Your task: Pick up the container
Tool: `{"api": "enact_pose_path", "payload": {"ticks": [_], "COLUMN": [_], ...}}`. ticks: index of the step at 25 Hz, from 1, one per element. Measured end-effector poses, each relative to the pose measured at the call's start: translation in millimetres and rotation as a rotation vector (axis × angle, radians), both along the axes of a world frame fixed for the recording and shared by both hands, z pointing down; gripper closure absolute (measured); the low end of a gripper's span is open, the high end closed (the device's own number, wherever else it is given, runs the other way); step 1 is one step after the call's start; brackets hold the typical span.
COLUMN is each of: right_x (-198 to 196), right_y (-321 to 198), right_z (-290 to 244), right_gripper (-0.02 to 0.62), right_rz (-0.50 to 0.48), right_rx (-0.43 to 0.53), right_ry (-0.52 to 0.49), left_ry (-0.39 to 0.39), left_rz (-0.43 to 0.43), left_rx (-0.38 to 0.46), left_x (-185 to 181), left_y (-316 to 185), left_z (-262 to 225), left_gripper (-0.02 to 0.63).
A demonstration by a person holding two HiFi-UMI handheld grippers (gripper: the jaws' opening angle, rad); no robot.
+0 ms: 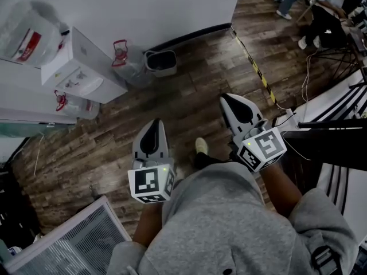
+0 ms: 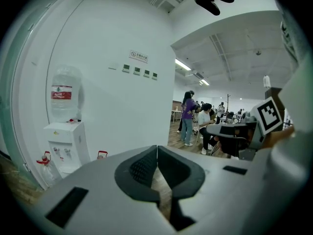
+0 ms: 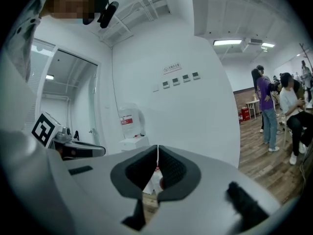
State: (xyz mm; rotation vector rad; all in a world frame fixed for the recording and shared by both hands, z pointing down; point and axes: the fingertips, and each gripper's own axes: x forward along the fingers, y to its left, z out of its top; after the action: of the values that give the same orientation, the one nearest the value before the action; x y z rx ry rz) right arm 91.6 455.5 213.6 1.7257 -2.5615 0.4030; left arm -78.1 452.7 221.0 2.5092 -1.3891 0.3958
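Ahead, clear red-handled container stands beside dispenser.

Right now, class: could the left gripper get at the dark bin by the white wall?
Probably not yet. The left gripper hangs well short of the bin, fingers shut; only bare wooden floor lies between, so nothing blocks the way.

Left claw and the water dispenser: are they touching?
Apart. Head view shows the left claw over wood floor, clearly short of the water dispenser.
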Motion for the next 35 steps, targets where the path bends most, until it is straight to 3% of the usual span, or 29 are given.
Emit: {"api": "enact_pose_path", "payload": {"ticks": [5,19,35], "right_x": [13.0,20.1,-3.7], "right_y": [-13.9,-29.7,-134.2], "right_z": [5.5,9.9,17.7], "right_gripper": [0.57,0.569,0.57], "right_rz": [-0.015,-0.006,-0.017], "right_rx": [0.003,0.025,-0.001], "right_ry": [-0.047,-0.055,-0.023], "left_ry": [-0.015,-0.03,0.01], "left_rz": [-0.003,0.033,0.033], "left_rx": [-0.001,0.021,-0.022], "left_x": [14.5,24.1,3.1], "left_y": [-9.1,-23.9,-129.1], "left_z": [2.3,5.8,18.9], "left_gripper": [0.589,0.591,0.589]}}
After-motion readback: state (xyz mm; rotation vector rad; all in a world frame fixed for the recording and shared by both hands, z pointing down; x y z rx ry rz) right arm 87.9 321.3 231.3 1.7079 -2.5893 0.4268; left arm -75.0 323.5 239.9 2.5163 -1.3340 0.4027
